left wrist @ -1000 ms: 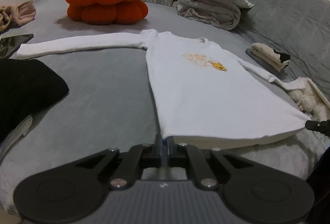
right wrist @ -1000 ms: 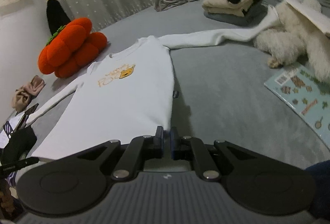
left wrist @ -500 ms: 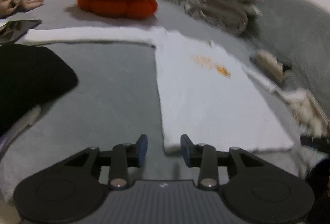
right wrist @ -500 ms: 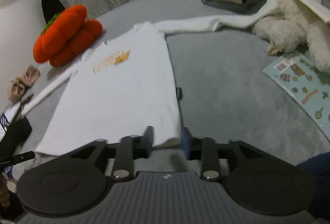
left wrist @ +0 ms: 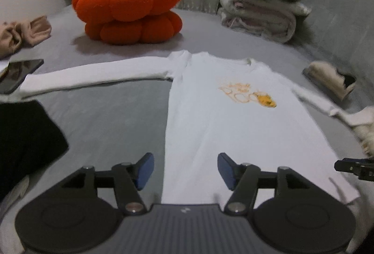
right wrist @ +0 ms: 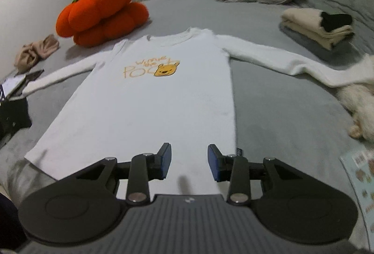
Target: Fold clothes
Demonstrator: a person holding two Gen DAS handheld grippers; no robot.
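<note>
A white long-sleeved shirt (left wrist: 224, 118) (right wrist: 149, 109) with an orange bear print lies flat on the grey bed, face up, both sleeves spread out sideways. My left gripper (left wrist: 185, 171) stands open over the shirt's lower left hem corner, with nothing between its blue-padded fingers. Over the hem near the right corner my right gripper (right wrist: 188, 161) is open too, and holds nothing. The tip of the right gripper (left wrist: 353, 167) shows at the right edge of the left wrist view.
An orange pumpkin cushion (left wrist: 127, 8) and a stack of folded blankets (left wrist: 264, 13) sit at the back. Folded beige clothes (right wrist: 320, 25) lie at the right, a fluffy white toy (right wrist: 357, 95) by the right sleeve end. A black garment (left wrist: 25, 141) and a phone (left wrist: 18, 74) lie left.
Both grippers were shut on the shirt's hem corners a second ago. They have let go and opened wide, and the hem now lies flat on the bed.
</note>
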